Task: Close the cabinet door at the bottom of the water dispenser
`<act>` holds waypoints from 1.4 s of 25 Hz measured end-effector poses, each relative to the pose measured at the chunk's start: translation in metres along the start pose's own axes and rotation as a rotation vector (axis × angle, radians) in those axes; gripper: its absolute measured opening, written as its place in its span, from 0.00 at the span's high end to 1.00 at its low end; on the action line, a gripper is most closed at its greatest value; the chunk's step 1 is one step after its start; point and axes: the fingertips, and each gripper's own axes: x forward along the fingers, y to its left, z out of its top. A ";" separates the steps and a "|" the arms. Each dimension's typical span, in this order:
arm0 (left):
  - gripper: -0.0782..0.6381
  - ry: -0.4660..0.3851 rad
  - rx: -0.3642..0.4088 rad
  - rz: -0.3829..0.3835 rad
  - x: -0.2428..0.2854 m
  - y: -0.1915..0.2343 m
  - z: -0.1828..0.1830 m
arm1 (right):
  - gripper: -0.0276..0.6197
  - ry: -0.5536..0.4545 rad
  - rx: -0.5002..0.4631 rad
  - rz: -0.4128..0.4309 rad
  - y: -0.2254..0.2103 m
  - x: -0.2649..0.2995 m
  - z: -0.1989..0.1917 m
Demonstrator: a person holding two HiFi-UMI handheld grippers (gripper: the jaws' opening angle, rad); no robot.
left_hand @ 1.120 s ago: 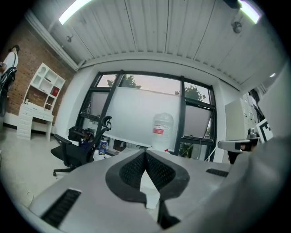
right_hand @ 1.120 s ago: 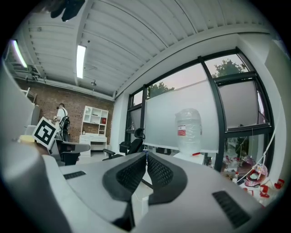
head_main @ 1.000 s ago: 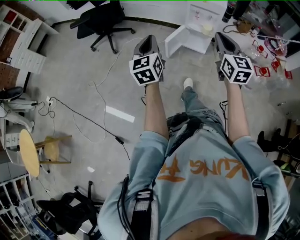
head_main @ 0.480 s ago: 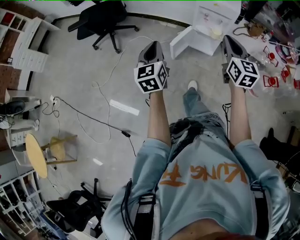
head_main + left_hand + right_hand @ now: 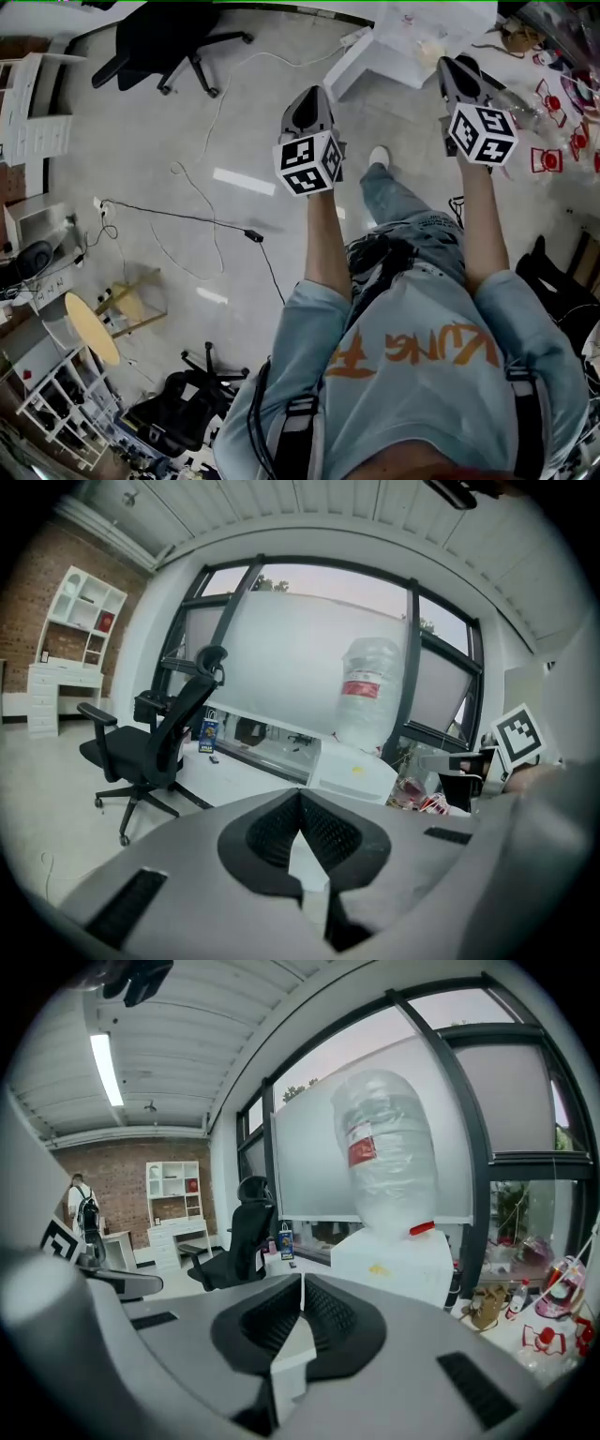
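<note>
Floor (image 5: 141, 187): bare concrete with a black cable (image 5: 187, 220) trailing over it. It has slid down-frame compared with a second ago, so the person has walked forward.

Water dispenser (image 5: 403, 23): white box at the top edge of the head view, higher up the frame than a second ago. The right gripper view looks straight at it (image 5: 394, 1260), with the big bottle (image 5: 384, 1147) on top.

Office chair (image 5: 155, 42): has drifted off to the top left, well clear of the route.

Cabinet door (image 5: 347, 66): the thing that needs shutting. It's the white panel sticking out from the left of the dispenser's base, ahead of the left claw. It looks as open as before. Neither gripper view shows it, since the claw bodies cover the low part.

Left claw (image 5: 312, 94): jaws together, nothing between them. It's pushed forward, near the door but apart from it.

Right claw (image 5: 450, 66): jaws pressed together, empty too. In the head view it now overlaps the dispenser's front corner, though I can't tell if it touches.

What this means: my read is that the walk-up is nearly over and the actual closing hasn't started. Shut claws look fine for a push, and the left one looks best placed to swing the panel home.
</note>
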 end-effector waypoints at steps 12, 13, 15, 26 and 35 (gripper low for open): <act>0.88 0.067 0.101 0.043 0.106 0.009 0.049 | 0.91 0.013 0.049 0.068 -0.041 0.120 0.039; 0.88 0.079 0.107 0.041 0.111 0.012 0.049 | 0.91 0.022 0.060 0.066 -0.041 0.125 0.036; 0.88 0.110 0.119 0.032 0.118 0.019 0.044 | 0.91 0.040 0.083 0.057 -0.039 0.135 0.027; 0.88 0.261 0.137 -0.015 0.172 0.056 -0.016 | 0.91 0.178 0.133 -0.046 -0.054 0.166 -0.042; 0.88 0.368 0.125 -0.069 0.189 0.083 -0.054 | 0.91 0.263 0.211 -0.035 -0.012 0.205 -0.093</act>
